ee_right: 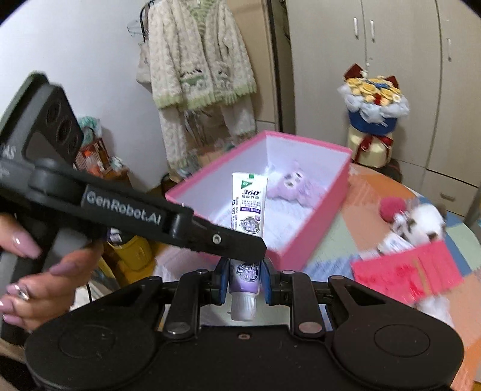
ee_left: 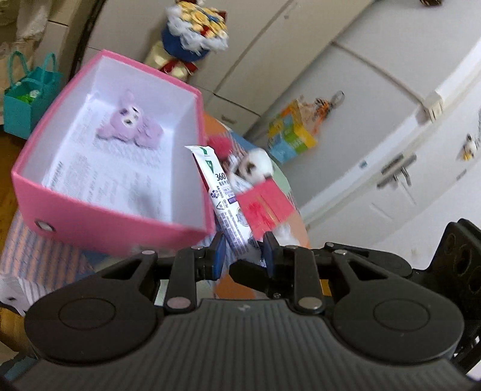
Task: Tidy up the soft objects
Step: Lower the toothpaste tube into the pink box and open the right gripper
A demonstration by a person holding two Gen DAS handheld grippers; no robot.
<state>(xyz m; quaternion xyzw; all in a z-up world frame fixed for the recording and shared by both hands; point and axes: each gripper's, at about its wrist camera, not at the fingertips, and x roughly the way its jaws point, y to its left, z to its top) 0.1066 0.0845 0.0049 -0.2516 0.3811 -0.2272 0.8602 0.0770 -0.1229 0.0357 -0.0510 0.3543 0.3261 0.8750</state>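
Note:
A white and purple toothpaste tube (ee_left: pixel 222 204) (ee_right: pixel 248 207) stands upright in the air, in front of an open pink box (ee_left: pixel 114 222) (ee_right: pixel 315 210). My left gripper (ee_left: pixel 245 255) is shut on its lower part. My right gripper (ee_right: pixel 243 276) is shut on the same tube just above the cap. In the right wrist view the left gripper's finger (ee_right: pixel 210 234) crosses over the tube from the left. A purple plush toy (ee_left: pixel 132 126) (ee_right: pixel 297 186) lies inside the box. To the right, on the table, lie a white plush cat (ee_left: pixel 258 165) (ee_right: pixel 421 222), a red envelope (ee_left: pixel 264 207) (ee_right: pixel 409 270) and a red pompom (ee_left: pixel 219 144) (ee_right: pixel 390 207).
A round table with a colourful cloth (ee_right: pixel 345 228) carries the box. Behind it stand a blue bouquet (ee_left: pixel 195 27) (ee_right: pixel 372 99) and white cabinets (ee_left: pixel 375 105). A teal bag (ee_left: pixel 27 99) sits at the left, clothes (ee_right: pixel 198 60) hang on the wall, and a person's hand (ee_right: pixel 45 270) holds the left gripper.

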